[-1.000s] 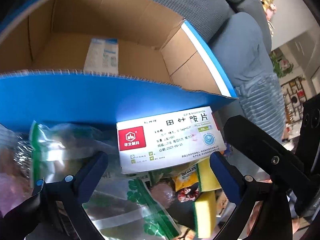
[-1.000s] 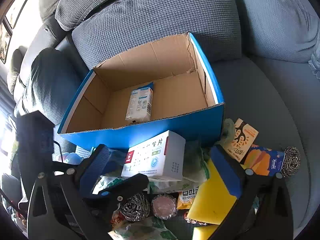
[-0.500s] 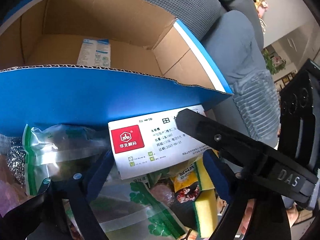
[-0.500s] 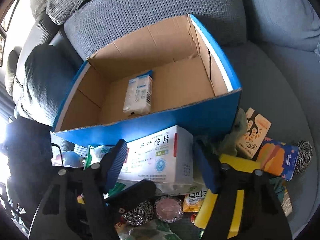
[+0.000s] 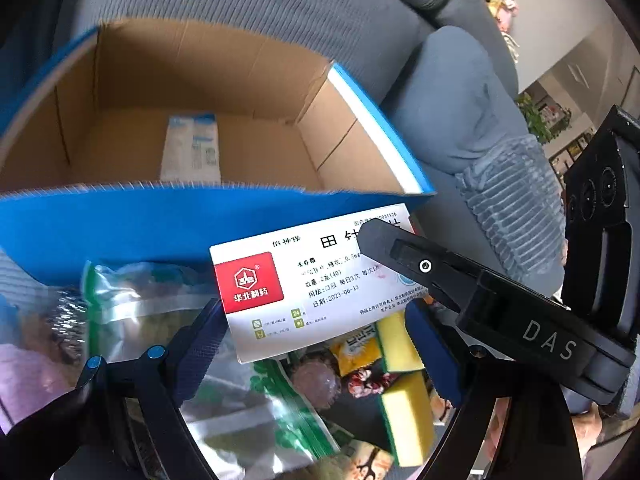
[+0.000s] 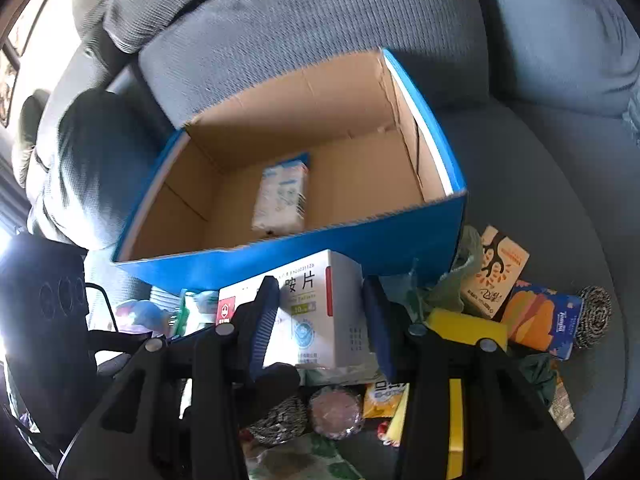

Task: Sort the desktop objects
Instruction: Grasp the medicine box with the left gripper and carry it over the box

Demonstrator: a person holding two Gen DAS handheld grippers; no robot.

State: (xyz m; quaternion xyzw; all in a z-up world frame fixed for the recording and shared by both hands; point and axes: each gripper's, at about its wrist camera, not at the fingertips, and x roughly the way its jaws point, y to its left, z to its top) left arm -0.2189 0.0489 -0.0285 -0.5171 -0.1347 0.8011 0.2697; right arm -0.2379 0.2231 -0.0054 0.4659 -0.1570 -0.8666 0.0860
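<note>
Right gripper (image 6: 320, 320) has just been closing on the white medicine box (image 6: 308, 312), and in the right wrist view its blue pads now sit against the box's two sides at lower centre of the frame, pinching it. Your left gripper (image 5: 316, 344) stands spread; in its own view the same box (image 5: 304, 284) lies between and just beyond its pads, with neither pad pressing on it, though the left pad is very near its lower left corner. The box rests on the heap of bags and sponges at the bottom of the frame, just in front of the blue cardboard box (image 6: 360, 248), whose open inside fills mid-frame and already holds one small packet (image 6: 282, 196).

Expect the medicine box to be light and stiff but thin-walled carton, so it may dent under a hard squeeze. Its printed faces look smooth and could slip. Hold it across the short sides, near the middle, as you do now.
</note>
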